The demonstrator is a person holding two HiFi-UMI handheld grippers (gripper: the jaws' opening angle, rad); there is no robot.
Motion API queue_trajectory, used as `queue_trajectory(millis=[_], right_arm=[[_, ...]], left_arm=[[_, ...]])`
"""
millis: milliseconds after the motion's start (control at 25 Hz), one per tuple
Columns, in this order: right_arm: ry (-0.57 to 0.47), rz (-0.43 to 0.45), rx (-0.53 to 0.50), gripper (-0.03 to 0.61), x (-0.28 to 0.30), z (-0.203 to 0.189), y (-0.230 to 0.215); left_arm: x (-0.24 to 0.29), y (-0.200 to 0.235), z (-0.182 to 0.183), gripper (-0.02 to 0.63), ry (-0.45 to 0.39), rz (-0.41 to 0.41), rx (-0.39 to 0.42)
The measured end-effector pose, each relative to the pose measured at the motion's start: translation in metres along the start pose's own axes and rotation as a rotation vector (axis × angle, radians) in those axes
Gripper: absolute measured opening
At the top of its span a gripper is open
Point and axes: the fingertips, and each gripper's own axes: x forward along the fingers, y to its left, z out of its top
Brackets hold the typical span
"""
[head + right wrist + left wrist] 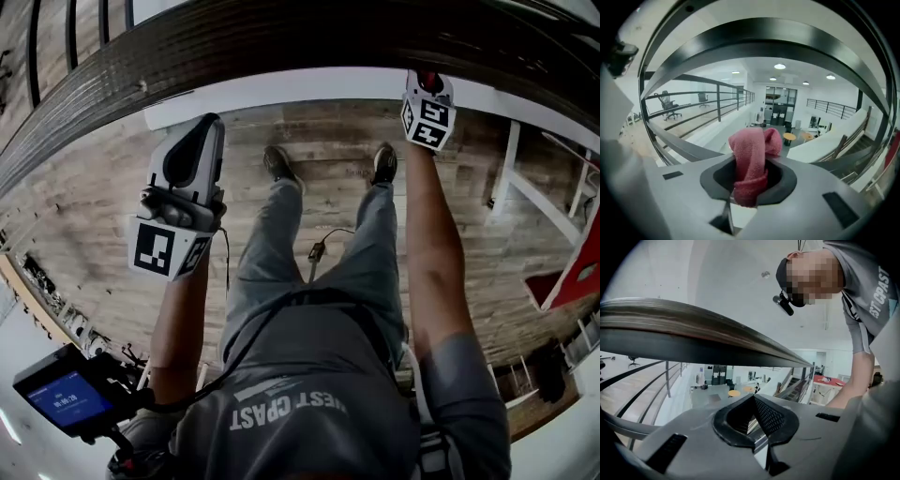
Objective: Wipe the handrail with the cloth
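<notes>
Bearing "WEST" lettering, grey shirt (309, 417)

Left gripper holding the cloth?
No, the left gripper has its jaws together on nothing; the red cloth sits in the right gripper.

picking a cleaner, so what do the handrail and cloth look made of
Handrail: probably dark wood or a wood-look cap, smooth and slightly glossy; long brown grain streaks run along it with a sheen.
Cloth: soft pink-red textile, maybe terry or microfibre, matte; fine nubbly weave shows and it folds limply.
</notes>
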Motion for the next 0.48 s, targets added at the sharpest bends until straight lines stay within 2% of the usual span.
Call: queue_trajectory(millis=[80,200,280,360,400,480], right_arm=[[-0.017,0.054,-0.021,0.075,0.017,0.013,0.079],[-0.051,0.230,-0.085,0.075,0.036,0.042,0.215],[-0.042,0.324,-0.111,0.075,0.040,0.047,0.279],[-0.043,0.347,-0.082,0.075,0.038,0.057,0.307],[-0.052,0.326,-0.072,0.075,0.036,0.061,0.303],[-0.067,0.219,-0.066,0.075,0.028,0.058,0.256]], left_arm=[[-0.027,0.030,-0.007,0.006,0.011,-0.002,-0.003],[-0.045,0.051,-0.003,0.006,-0.022,-0.027,-0.006],[-0.057,0.060,-0.007,0.006,0.001,-0.027,0.022],[-0.073,0.078,-0.010,0.006,0.015,-0.015,0.025],[-0.080,0.085,-0.010,0.006,0.011,-0.010,0.016],[-0.088,0.091,-0.009,0.006,0.006,0.003,0.007]])
